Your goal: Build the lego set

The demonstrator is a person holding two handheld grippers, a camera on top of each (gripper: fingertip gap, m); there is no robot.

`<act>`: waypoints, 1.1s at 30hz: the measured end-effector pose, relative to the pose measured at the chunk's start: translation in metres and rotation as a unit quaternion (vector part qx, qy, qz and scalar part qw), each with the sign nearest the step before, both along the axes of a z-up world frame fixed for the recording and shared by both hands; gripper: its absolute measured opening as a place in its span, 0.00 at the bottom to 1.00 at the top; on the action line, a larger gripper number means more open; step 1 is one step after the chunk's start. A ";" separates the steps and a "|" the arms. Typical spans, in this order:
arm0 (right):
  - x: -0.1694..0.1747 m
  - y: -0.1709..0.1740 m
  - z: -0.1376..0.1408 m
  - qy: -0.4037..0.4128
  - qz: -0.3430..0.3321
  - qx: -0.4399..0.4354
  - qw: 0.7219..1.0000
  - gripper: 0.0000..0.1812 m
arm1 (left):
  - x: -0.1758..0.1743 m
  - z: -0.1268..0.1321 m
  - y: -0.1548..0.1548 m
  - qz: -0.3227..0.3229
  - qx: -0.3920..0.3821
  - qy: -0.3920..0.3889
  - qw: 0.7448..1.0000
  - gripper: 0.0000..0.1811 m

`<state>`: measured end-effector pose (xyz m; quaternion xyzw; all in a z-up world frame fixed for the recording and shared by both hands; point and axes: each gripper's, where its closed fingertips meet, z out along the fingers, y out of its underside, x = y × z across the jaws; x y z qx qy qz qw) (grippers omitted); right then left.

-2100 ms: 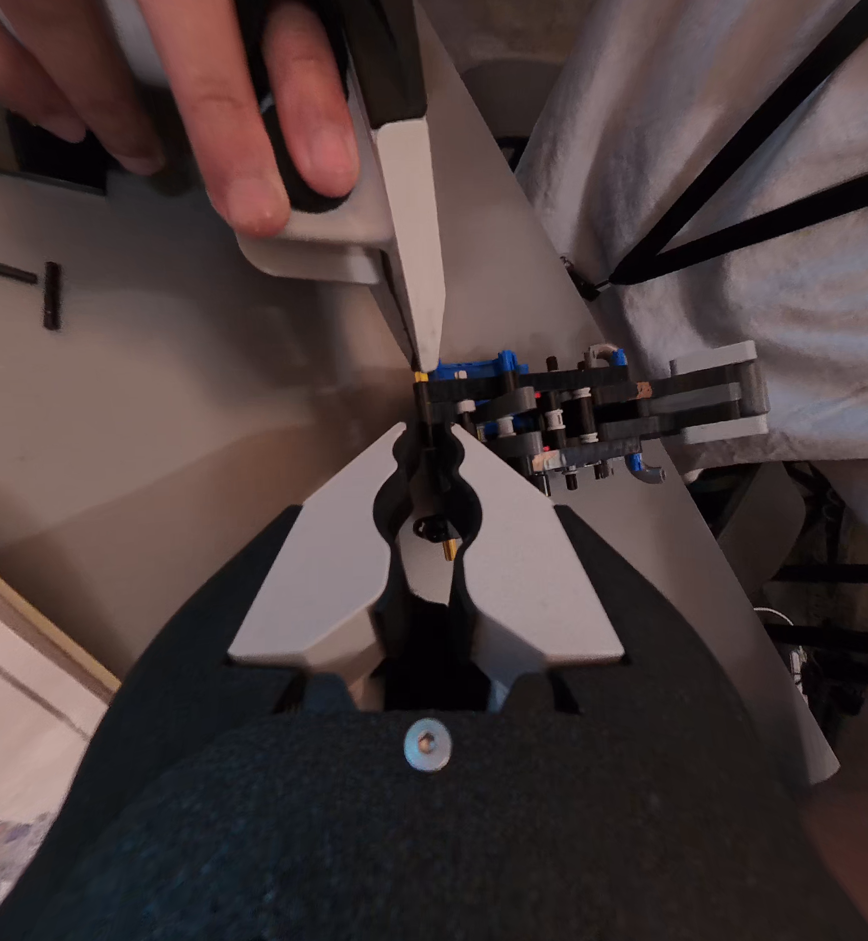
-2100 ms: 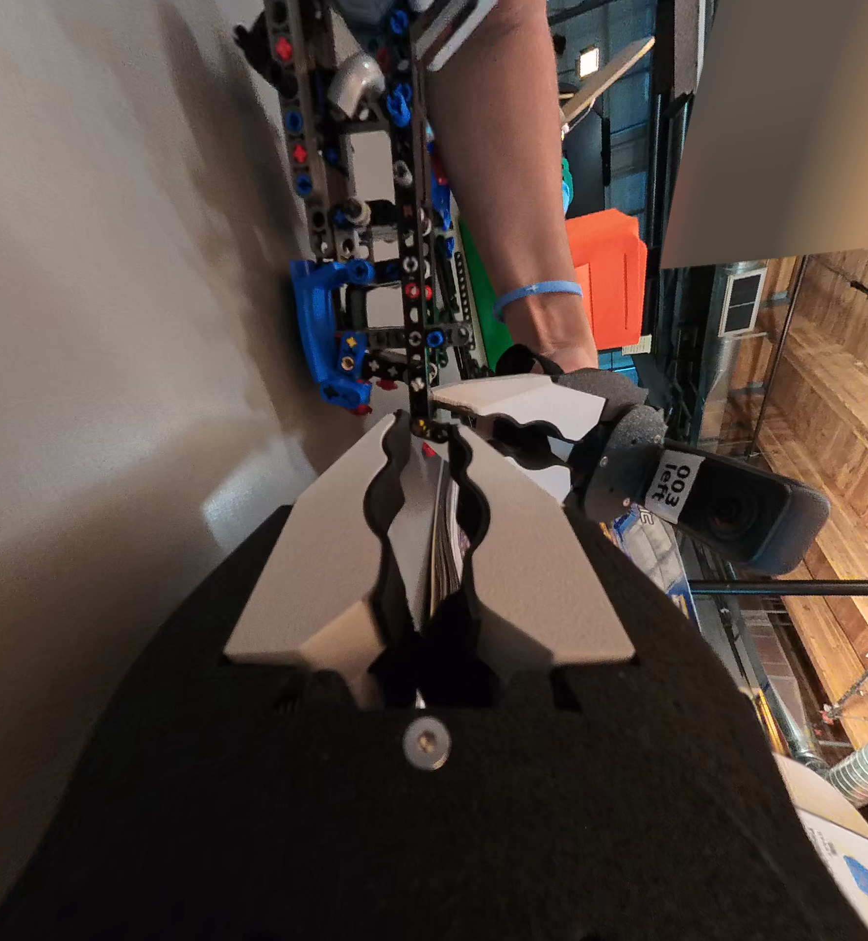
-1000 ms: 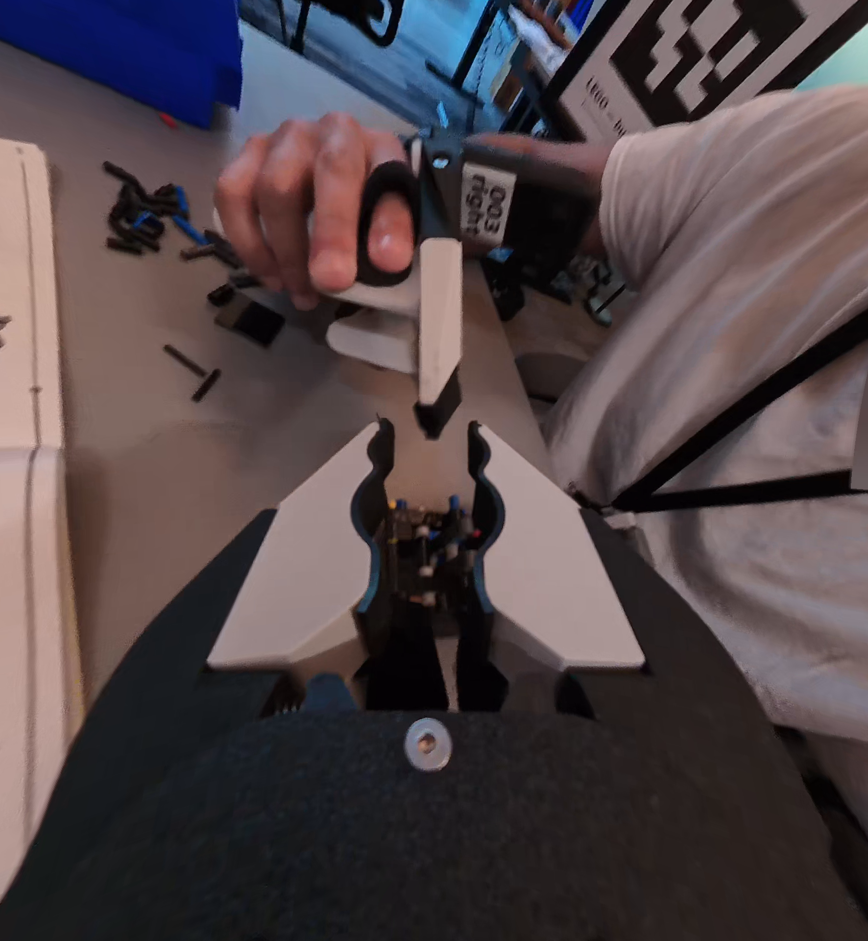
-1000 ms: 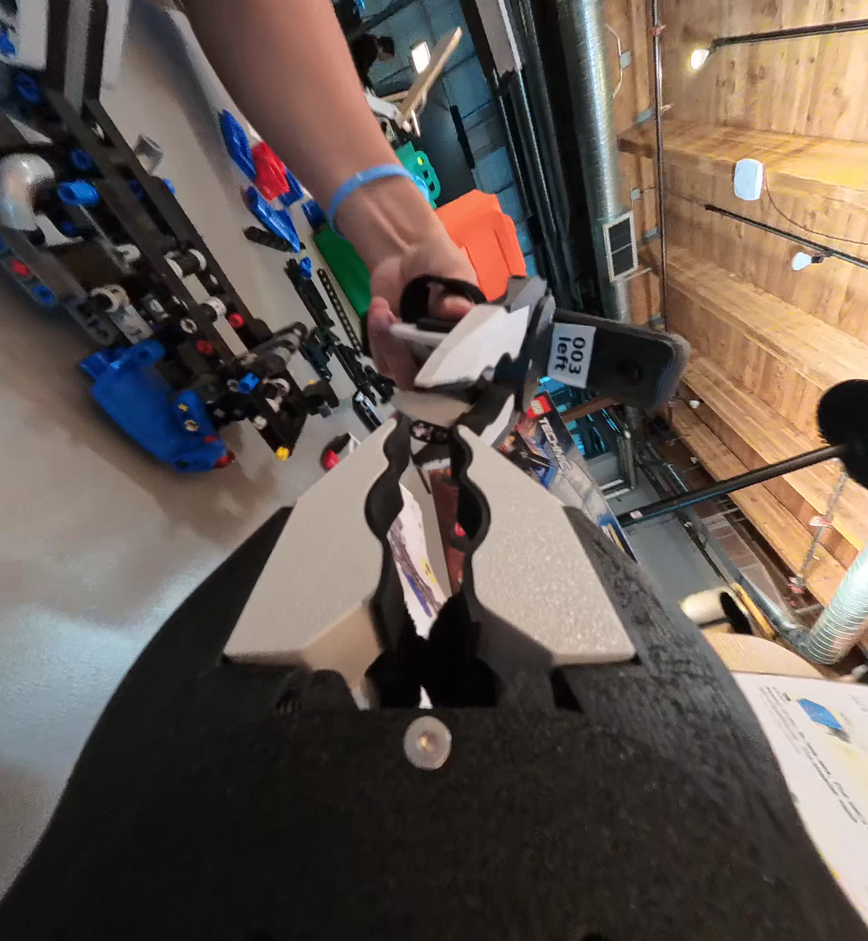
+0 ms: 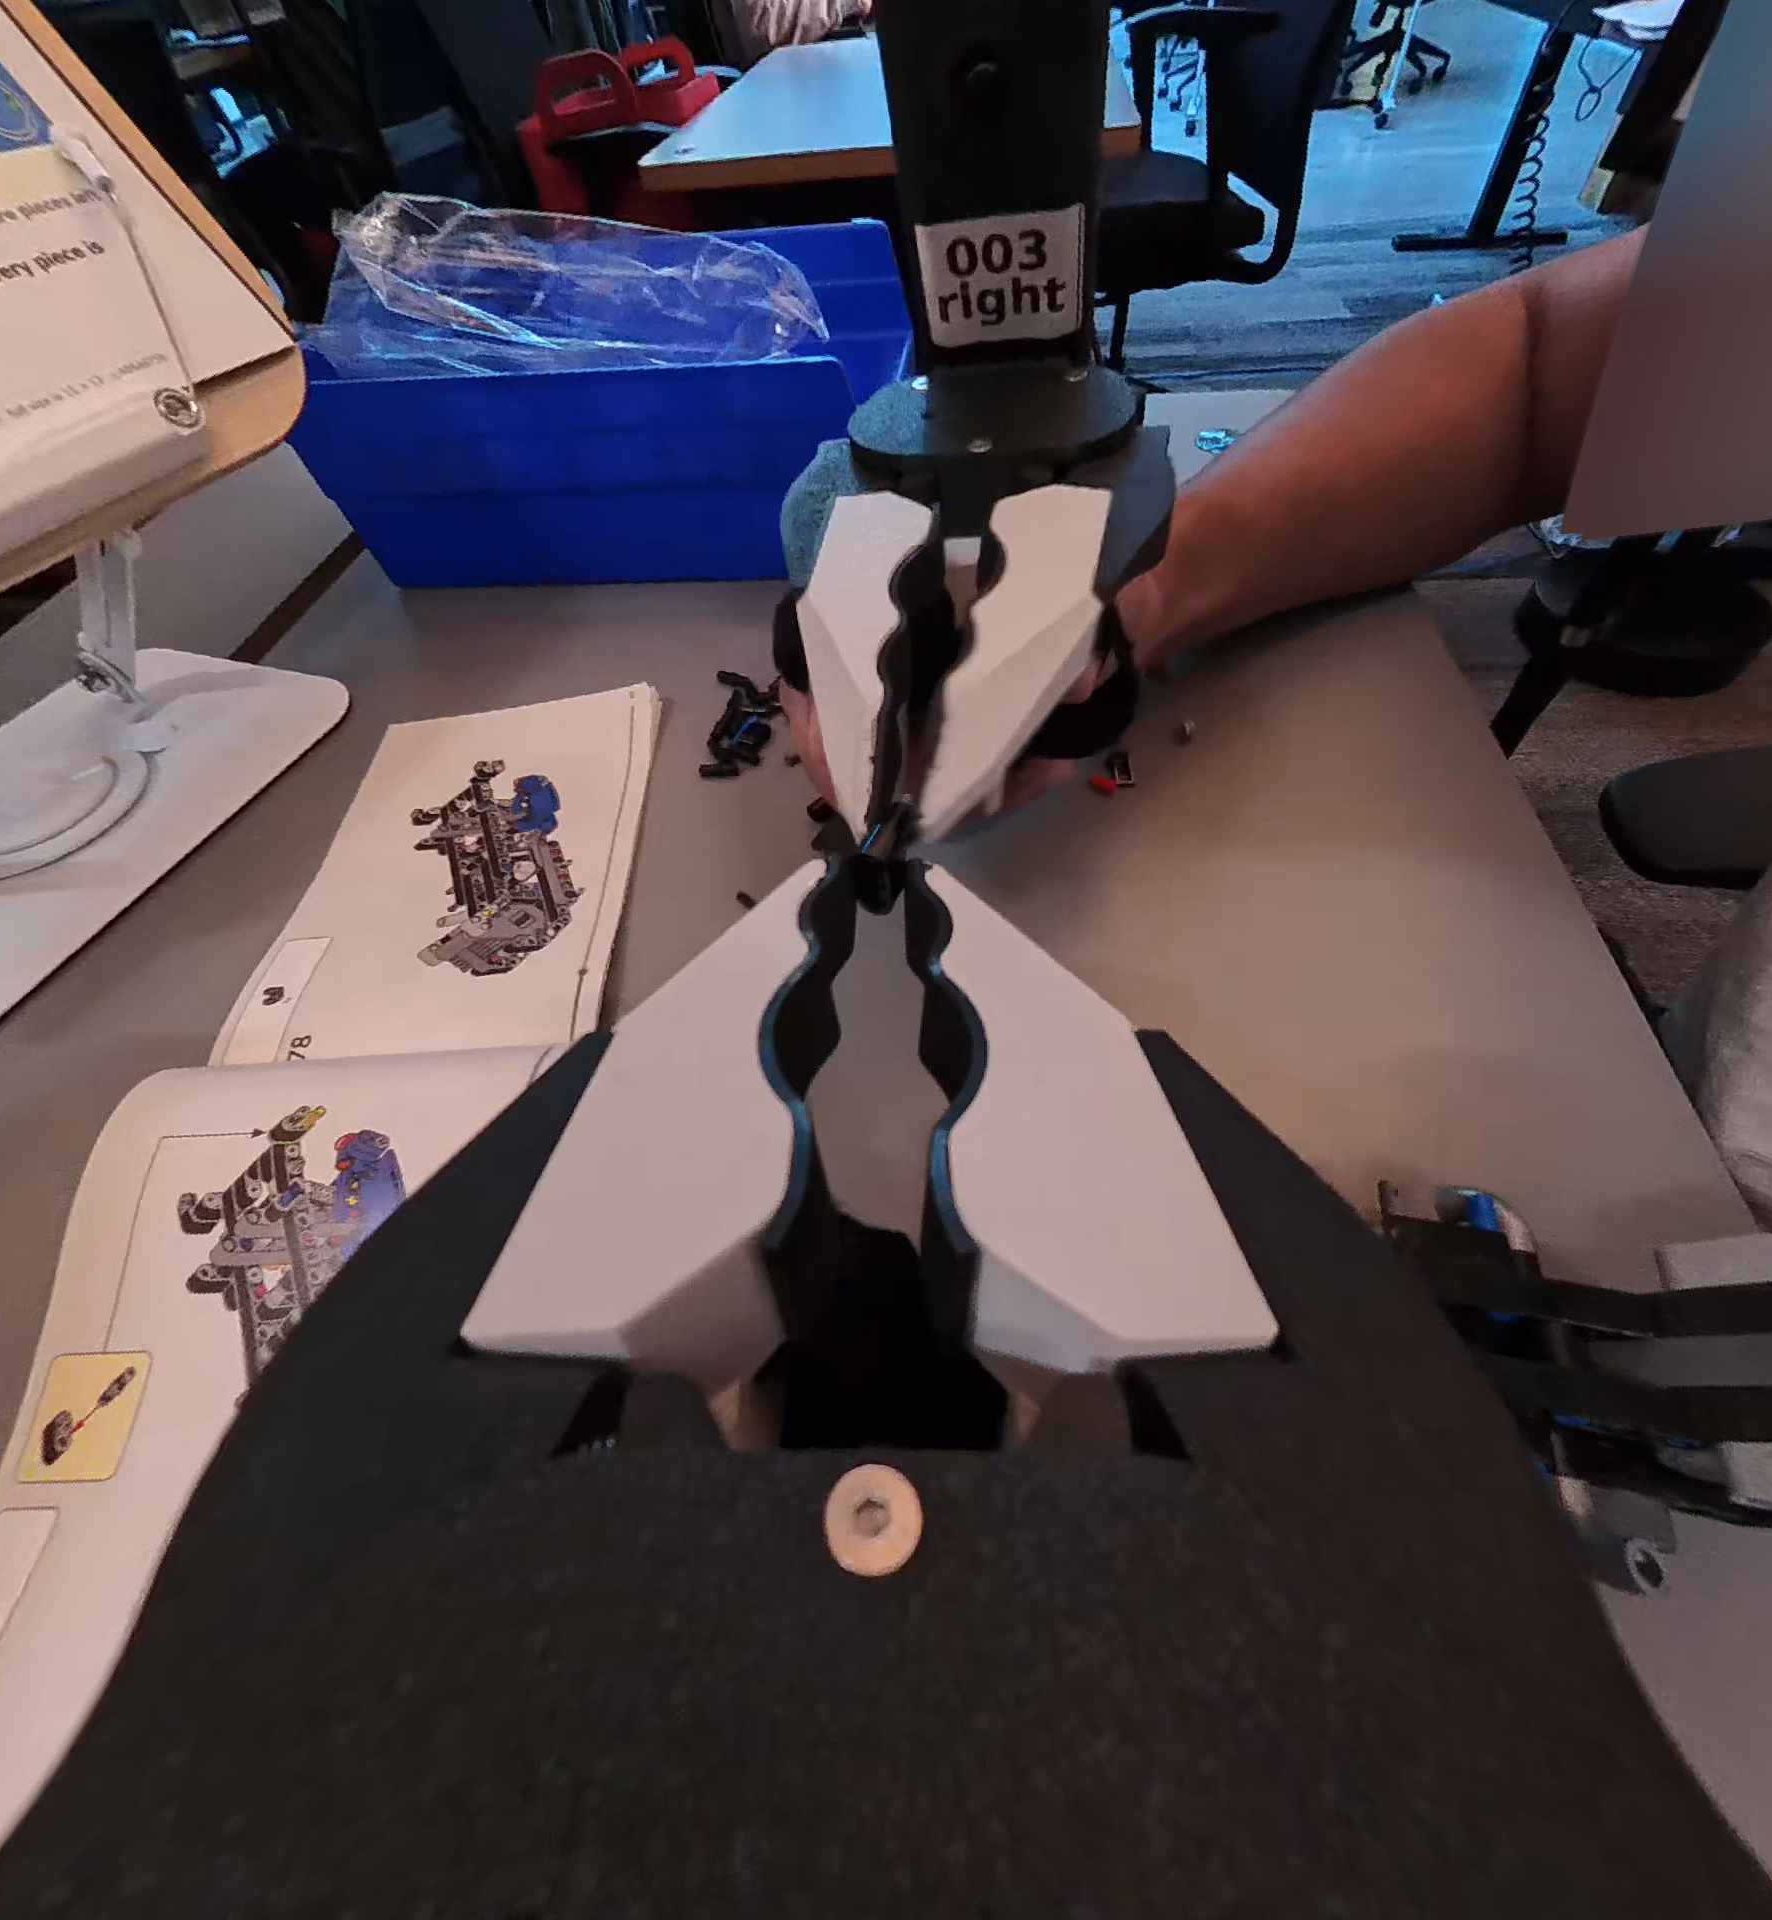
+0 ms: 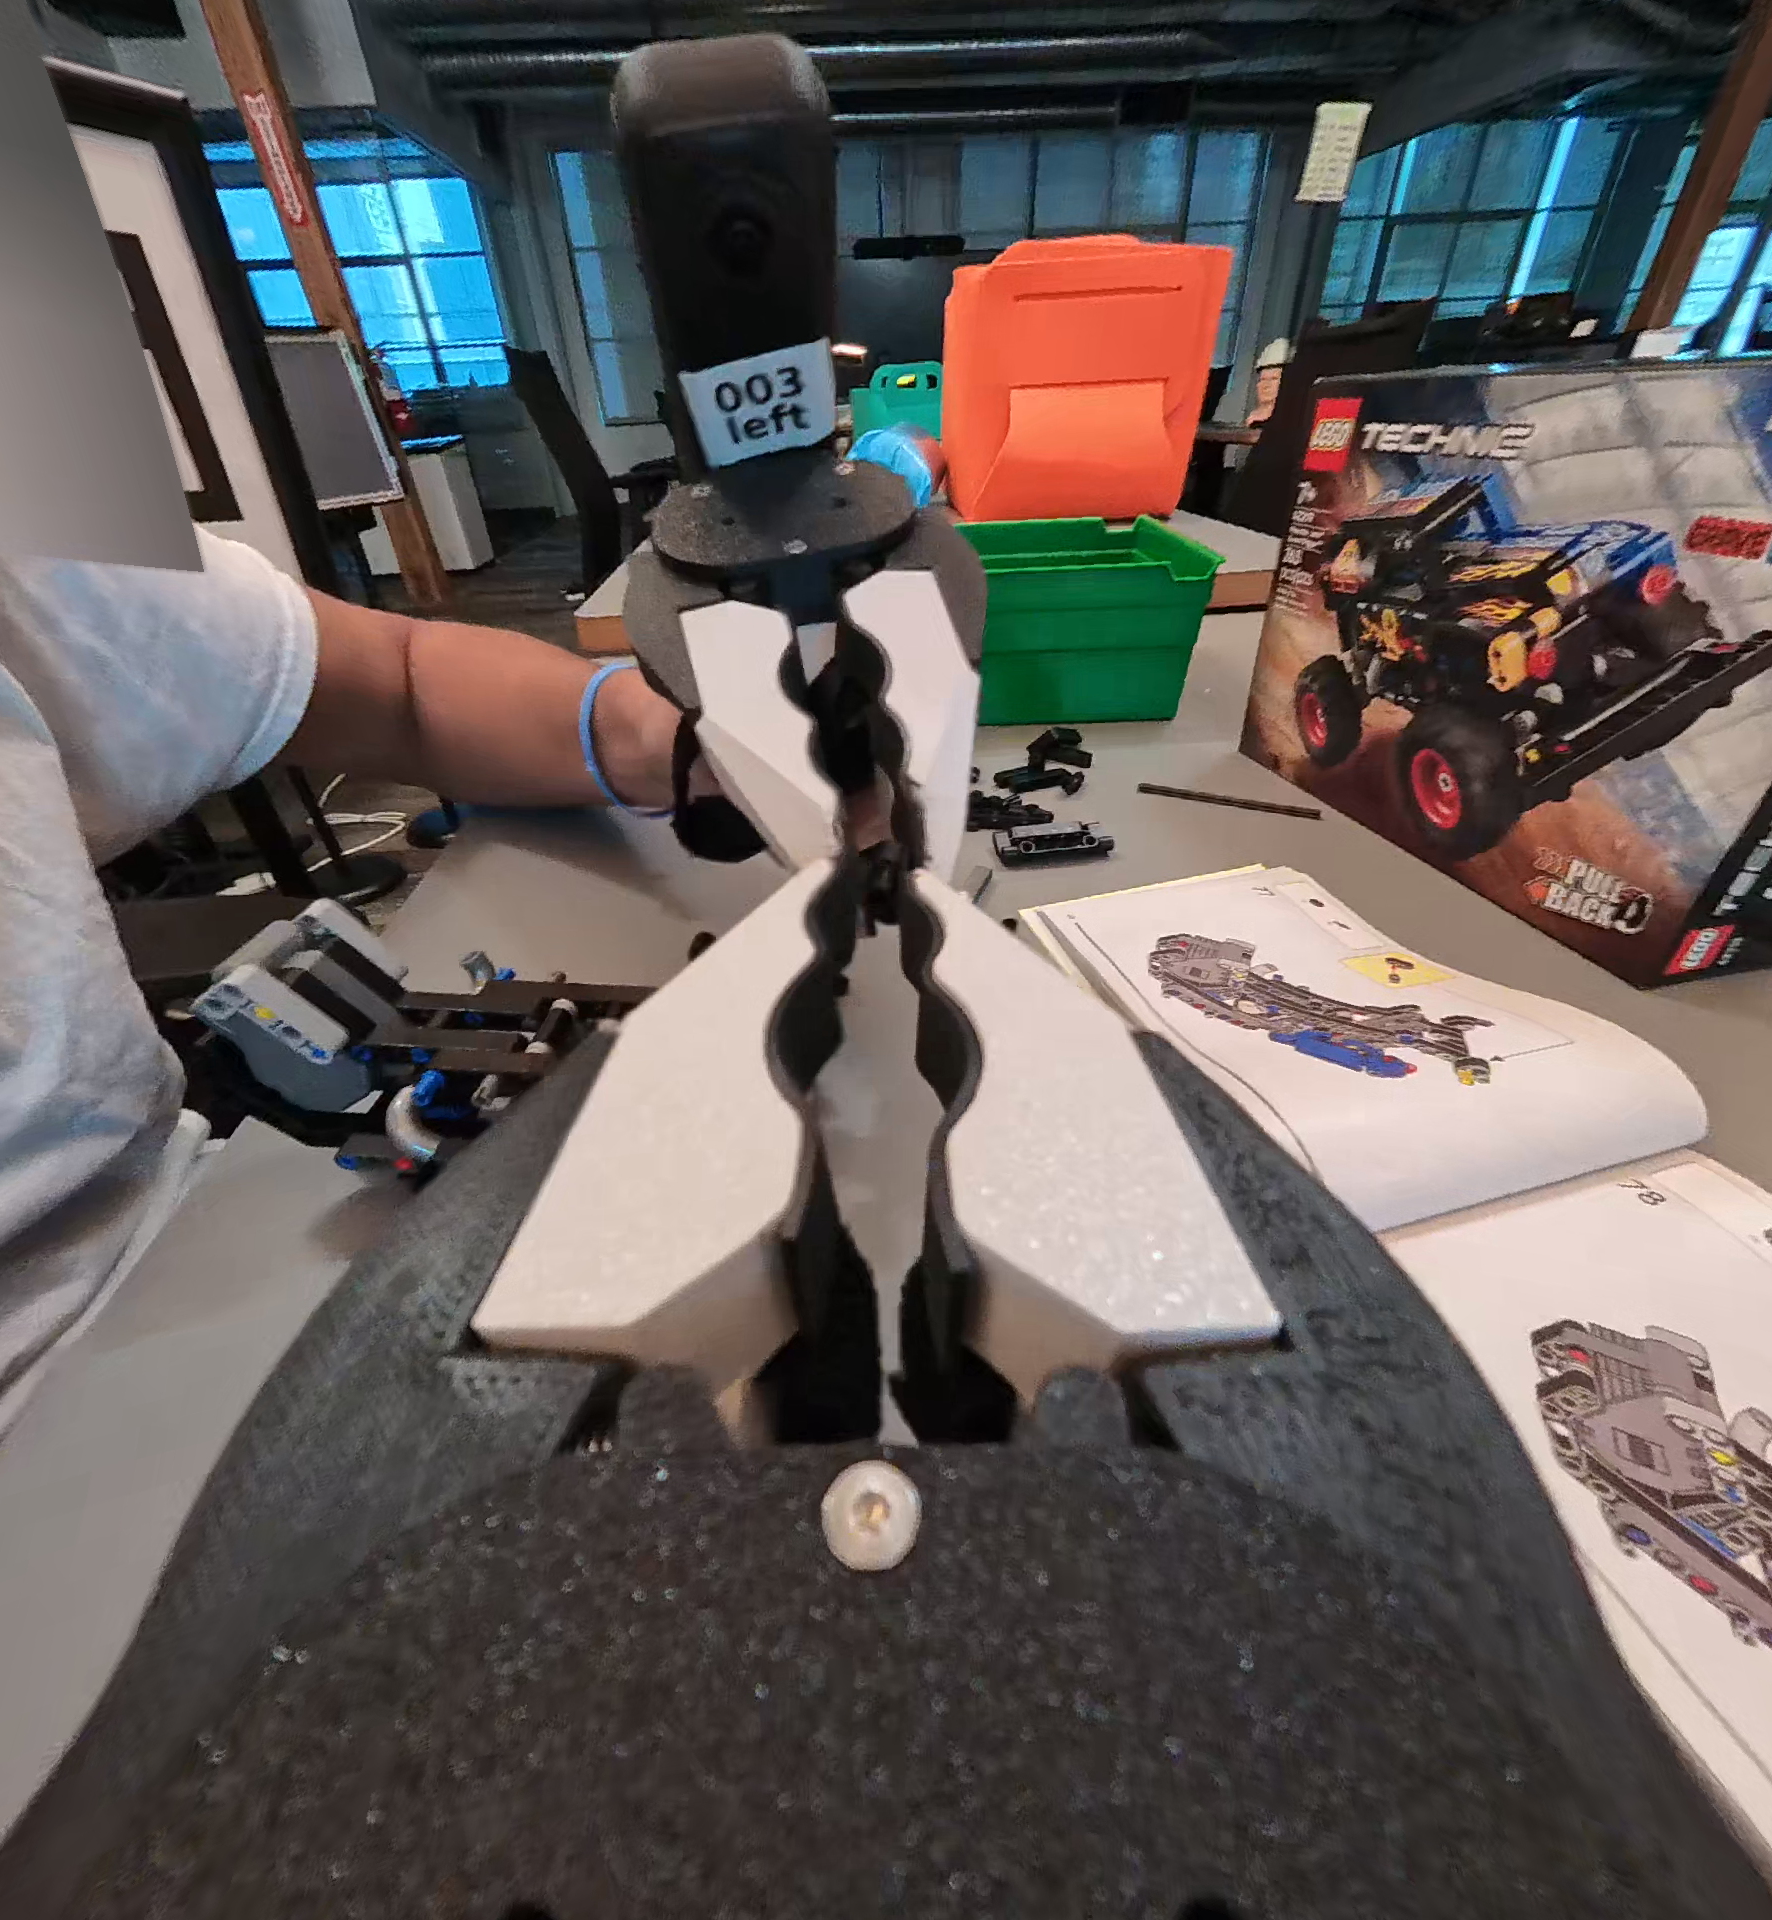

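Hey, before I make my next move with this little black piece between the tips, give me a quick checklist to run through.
1. Left tongs closed on the small black lego piece: ok.
2. Right tongs meeting it tip to tip and closed on it: ok.
3. Whether one piece or two sit between the tips: cannot tell, too small and dark.
4. Partly built black and grey lego chassis lying free on the grey table, in neither tongs: ok.
5. Open white instruction booklet lying flat with its pages in sight: ok.
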<state>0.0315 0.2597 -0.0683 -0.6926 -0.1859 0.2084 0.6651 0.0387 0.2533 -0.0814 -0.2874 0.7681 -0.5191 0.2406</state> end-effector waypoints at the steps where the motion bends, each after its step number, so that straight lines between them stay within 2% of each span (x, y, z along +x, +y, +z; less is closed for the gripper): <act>1: 0.001 0.000 0.001 0.000 0.000 0.002 1.000 0.02 | 0.000 0.000 -0.001 0.003 -0.001 -0.003 1.000 0.04; 8: 0.005 0.001 0.000 0.023 0.004 -0.010 1.000 0.02 | 0.004 0.002 0.001 0.039 0.008 -0.033 0.999 0.04; 14: 0.005 0.001 -0.001 0.017 0.000 -0.008 1.000 0.02 | 0.005 0.001 -0.001 0.041 -0.026 -0.019 0.999 0.04; 17: 0.005 0.001 -0.001 0.027 0.010 -0.016 0.999 0.02 | 0.004 0.002 -0.001 0.049 -0.001 -0.041 0.998 0.04; 19: 0.005 0.002 -0.002 0.042 0.016 -0.027 0.999 0.02 | 0.005 0.000 0.001 0.053 0.031 -0.057 0.996 0.05; 22: 0.006 0.001 -0.001 0.079 0.032 -0.047 0.995 0.02 | 0.009 -0.007 0.013 0.076 0.129 -0.099 0.984 0.15; 27: 0.003 0.000 -0.004 0.161 0.072 -0.118 0.977 0.02 | 0.011 -0.015 0.024 0.096 0.316 -0.199 0.923 0.16; 29: 0.001 0.001 -0.008 0.172 0.079 -0.137 0.972 0.01 | 0.006 -0.014 0.015 0.084 0.341 -0.231 0.907 0.16; 33: -0.004 0.000 -0.012 0.172 0.090 -0.146 0.970 0.03 | 0.002 -0.010 0.005 0.077 0.327 -0.240 0.911 0.14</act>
